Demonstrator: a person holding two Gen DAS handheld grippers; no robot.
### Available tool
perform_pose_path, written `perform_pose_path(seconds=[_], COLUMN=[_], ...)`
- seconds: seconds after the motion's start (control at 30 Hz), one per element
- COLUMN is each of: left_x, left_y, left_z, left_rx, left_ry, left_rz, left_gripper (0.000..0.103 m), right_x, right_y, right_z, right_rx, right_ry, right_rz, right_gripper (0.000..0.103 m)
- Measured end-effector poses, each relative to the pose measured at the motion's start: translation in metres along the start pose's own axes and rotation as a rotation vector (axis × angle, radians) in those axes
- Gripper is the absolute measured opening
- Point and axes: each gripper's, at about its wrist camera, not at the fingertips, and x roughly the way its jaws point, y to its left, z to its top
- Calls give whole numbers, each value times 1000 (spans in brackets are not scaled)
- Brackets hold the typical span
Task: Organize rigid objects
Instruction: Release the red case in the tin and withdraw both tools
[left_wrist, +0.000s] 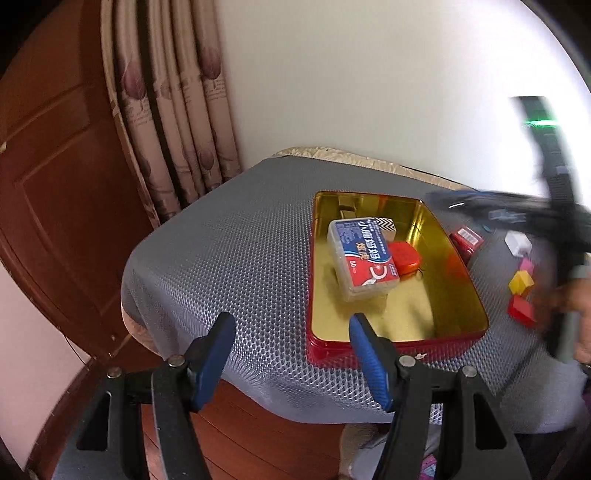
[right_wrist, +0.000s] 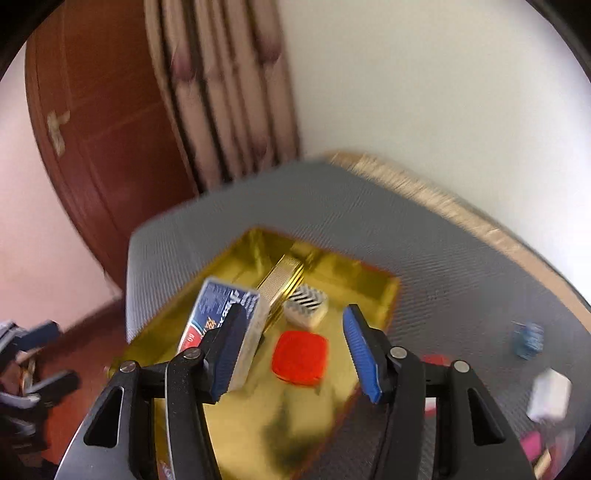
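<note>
A red tin with a gold inside (left_wrist: 406, 314) stands on the grey mat; it also shows in the right wrist view (right_wrist: 255, 406). In it lie a blue-and-red labelled clear box (left_wrist: 364, 258) (right_wrist: 221, 314), a red-orange case (left_wrist: 404, 256) (right_wrist: 300, 357), a chevron-patterned block (left_wrist: 386, 227) (right_wrist: 306, 304) and a ribbed gold box (right_wrist: 282, 275). My left gripper (left_wrist: 291, 354) is open and empty at the tin's near left corner. My right gripper (right_wrist: 291, 350) is open and empty above the tin; it shows blurred in the left wrist view (left_wrist: 491, 206).
Right of the tin on the mat (left_wrist: 229, 251) lie a red box (left_wrist: 467, 240), a white block (left_wrist: 517, 242), pink (left_wrist: 526, 266), yellow (left_wrist: 521, 282) and red (left_wrist: 522, 312) blocks. A blue piece (right_wrist: 528, 339) lies further right. Curtain, wooden door and wall stand behind.
</note>
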Motion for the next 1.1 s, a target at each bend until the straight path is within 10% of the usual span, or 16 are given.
perform_pose_path(seconds=[0.2,0.47,0.77,1.1], left_x=[-14,-38,-18,89], left_y=[-16,-79,-188,-256], left_z=[-1,7,38,36], left_rx=[68,179,163,-185], left_ry=[-42,53,336,681], left_rz=[-78,-400,-646,-600], left_gripper=[66,66,66,66], right_x=[-102,-175,-197,-235], right_y=[-100,-175,-206,-212], right_z=[-89,-197,-220,-236], right_rx=[201,229,395,477], right_ry=[-21,146,72,-90], right_rz=[-277,-644,-596,-470], right_gripper=[76,76,76,76])
